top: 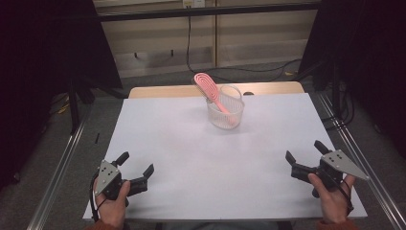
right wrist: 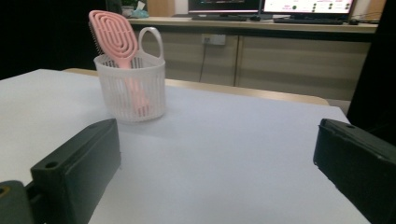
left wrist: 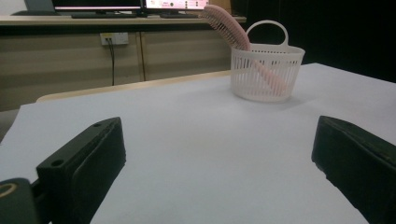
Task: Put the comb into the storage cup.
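My left gripper (top: 139,165) and right gripper (top: 305,155) rest wide open at the near table (top: 167,143) corners. Far centre, the pink hairbrush (top: 209,89) stands tilted in the white basket (top: 225,114), handle half hidden behind slats.

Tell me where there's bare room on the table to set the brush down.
The white table is bare between the left hand-held gripper and the right hand-held gripper, and on either side of the basket. The only crowded spot is the basket itself, where the pink brush stands.
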A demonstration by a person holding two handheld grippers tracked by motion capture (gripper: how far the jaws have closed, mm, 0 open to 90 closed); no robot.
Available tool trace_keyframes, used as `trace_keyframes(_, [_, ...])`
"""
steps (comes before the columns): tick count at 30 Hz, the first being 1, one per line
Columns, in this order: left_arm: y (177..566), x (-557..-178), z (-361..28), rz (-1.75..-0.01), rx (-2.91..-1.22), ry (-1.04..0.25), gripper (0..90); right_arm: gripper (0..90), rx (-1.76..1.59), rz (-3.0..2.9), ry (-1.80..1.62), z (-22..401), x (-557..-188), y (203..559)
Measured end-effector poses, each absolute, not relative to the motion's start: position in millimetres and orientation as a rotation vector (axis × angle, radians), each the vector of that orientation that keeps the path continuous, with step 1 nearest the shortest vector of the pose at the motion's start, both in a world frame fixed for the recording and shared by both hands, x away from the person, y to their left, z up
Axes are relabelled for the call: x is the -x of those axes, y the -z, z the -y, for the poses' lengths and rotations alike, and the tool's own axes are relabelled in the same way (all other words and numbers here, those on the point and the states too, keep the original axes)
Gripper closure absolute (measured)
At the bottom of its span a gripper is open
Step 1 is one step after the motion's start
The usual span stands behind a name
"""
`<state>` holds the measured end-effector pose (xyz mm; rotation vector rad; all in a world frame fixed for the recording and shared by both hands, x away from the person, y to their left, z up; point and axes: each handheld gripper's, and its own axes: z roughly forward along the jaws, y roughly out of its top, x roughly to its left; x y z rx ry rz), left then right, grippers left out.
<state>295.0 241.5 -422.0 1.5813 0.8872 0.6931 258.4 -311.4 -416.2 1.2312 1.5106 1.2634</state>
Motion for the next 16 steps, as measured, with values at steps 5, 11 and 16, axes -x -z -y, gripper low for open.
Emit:
trace_keyframes(5, [421.3,-294.1,-240.9,-0.877,-1.576,-0.689,2.8,0.2,-1.261,-1.488,-1.256,319.2,-250.9,423.7])
trace_keyframes(11, [421.9,-296.0,-242.3,-0.875,-1.570,-0.683,2.7,0.2,-1.280,-1.463,-1.285,321.2,-255.2,425.0])
trace_keyframes(16, [422.6,-297.6,-241.9,-0.882,-1.562,-0.676,2.7,1.0,-1.267,-1.481,-1.293,318.9,-256.1,425.1])
